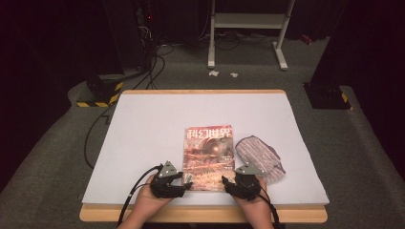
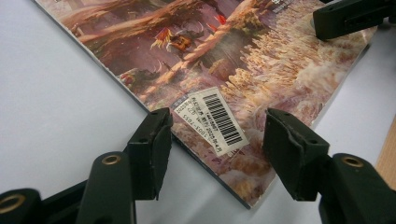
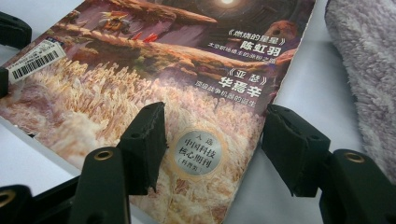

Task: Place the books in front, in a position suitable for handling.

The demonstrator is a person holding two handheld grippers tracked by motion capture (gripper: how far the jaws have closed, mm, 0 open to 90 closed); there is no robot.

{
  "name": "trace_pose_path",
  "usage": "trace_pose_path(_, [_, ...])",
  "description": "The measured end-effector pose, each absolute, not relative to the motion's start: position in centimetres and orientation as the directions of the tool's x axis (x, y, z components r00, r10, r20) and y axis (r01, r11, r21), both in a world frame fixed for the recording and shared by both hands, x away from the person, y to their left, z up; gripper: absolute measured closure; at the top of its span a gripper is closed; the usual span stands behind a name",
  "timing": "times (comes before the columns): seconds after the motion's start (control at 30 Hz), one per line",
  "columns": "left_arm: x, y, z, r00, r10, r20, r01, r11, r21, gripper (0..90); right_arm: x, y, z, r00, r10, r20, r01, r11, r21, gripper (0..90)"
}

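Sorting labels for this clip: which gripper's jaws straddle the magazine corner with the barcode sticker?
The left gripper; its jaws flank the white barcode sticker on the colourful magazine.

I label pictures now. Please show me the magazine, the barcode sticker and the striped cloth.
magazine (image 1: 208,157), high view, middle of cover.
barcode sticker (image 2: 218,119), left gripper view, middle of white label.
striped cloth (image 1: 260,155), high view, middle of fabric.

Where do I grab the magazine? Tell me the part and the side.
Probably by its near edge, at the two bottom corners. The magazine lies flat and closed on the table, so only its edges offer a bite. Left gripper and right gripper already stand open over those corners; the cloth crowds its right side.
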State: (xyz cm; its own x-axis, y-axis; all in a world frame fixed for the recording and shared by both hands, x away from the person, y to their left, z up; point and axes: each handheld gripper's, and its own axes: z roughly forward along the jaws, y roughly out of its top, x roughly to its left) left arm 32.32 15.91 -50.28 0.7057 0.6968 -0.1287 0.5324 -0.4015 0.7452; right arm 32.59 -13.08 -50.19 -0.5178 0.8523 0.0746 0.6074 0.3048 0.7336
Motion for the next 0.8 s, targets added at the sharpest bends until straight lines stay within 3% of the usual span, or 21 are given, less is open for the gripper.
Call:
trace_pose_path(0.33, [33.0,17.4,-50.2,0.669,0.737,-0.094,0.529,-0.383,0.758,38.3,32.6,-13.0,-50.3,-0.519,0.853,0.054,0.587,0.31,0.748,34.6])
trace_pose_path(0.6, [33.9,20.1,-49.7,0.621,0.773,-0.133,0.54,-0.299,0.787,37.7,32.4,-13.1,-49.8,-0.522,0.852,0.035,0.552,0.306,0.776,32.2])
trace_pose_path(0.8, [34.3,22.2,-49.2,0.562,0.822,-0.096,0.515,-0.257,0.818,29.2,32.3,-13.6,-48.9,-0.53,0.847,0.044,0.52,0.284,0.806,31.5])
